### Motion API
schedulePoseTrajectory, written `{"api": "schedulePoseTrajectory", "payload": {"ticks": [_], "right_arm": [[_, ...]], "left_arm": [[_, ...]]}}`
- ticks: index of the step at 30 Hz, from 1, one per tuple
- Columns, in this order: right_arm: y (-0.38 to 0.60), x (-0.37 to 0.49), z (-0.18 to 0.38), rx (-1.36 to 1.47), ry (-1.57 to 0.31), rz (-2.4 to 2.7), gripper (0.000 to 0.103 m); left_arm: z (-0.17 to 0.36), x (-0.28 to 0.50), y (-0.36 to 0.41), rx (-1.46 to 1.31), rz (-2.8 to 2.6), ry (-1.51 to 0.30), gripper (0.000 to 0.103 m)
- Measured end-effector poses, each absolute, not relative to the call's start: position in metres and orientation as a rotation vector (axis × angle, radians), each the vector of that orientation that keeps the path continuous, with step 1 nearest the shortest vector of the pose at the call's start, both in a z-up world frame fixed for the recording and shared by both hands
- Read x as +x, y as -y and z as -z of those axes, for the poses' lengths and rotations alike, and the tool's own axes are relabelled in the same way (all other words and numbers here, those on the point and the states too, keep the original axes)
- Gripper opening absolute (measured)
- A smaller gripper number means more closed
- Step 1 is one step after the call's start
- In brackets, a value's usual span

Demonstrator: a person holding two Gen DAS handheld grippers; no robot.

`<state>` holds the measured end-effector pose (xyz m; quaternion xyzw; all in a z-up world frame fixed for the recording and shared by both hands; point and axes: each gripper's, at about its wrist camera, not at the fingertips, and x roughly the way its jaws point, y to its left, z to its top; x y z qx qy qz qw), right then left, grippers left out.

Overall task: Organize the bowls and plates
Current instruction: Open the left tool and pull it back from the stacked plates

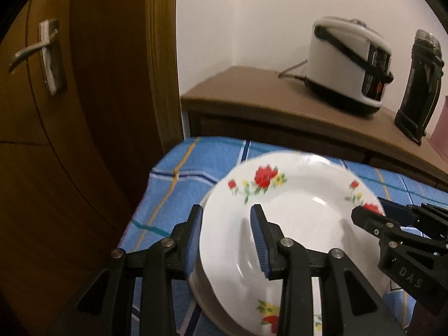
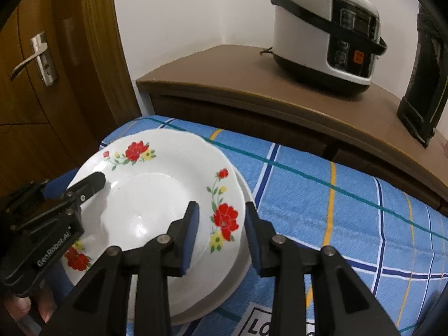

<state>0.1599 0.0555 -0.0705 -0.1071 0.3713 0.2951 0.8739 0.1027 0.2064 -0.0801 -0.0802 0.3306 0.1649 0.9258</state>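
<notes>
A white plate with red flowers [image 1: 294, 212] [image 2: 156, 196] sits on top of at least one more white plate [image 2: 240, 254] on the blue checked tablecloth [image 2: 336, 196]. My left gripper [image 1: 226, 224] is open, its fingers astride the plate's left rim, one outside and one over the dish. My right gripper [image 2: 221, 218] is open, its fingers astride the right rim of the same plate. Each gripper shows in the other's view, the right one [image 1: 364, 215] and the left one [image 2: 95, 182], resting over the plate's edge.
A brown wooden cabinet [image 2: 224, 84] stands behind the table with a white rice cooker [image 2: 327, 30] and a dark jug [image 2: 425, 70] on it. A wooden door with a metal handle [image 1: 44, 53] is at the left. The table's left edge is close to the plates.
</notes>
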Motion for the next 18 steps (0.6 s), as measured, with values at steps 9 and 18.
{"api": "schedulePoseTrajectory", "payload": {"ticks": [9,18], "right_arm": [[-0.044,0.139,0.047,-0.242,-0.695,-0.615,0.047],[-0.020,0.126,0.042,-0.254,-0.669,-0.574,0.050]], "left_arm": [[0.073,0.095,-0.200,-0.160,-0.347,-0.611,0.040],[0.067,0.082,-0.194,-0.191,-0.387,-0.604,0.040]]}}
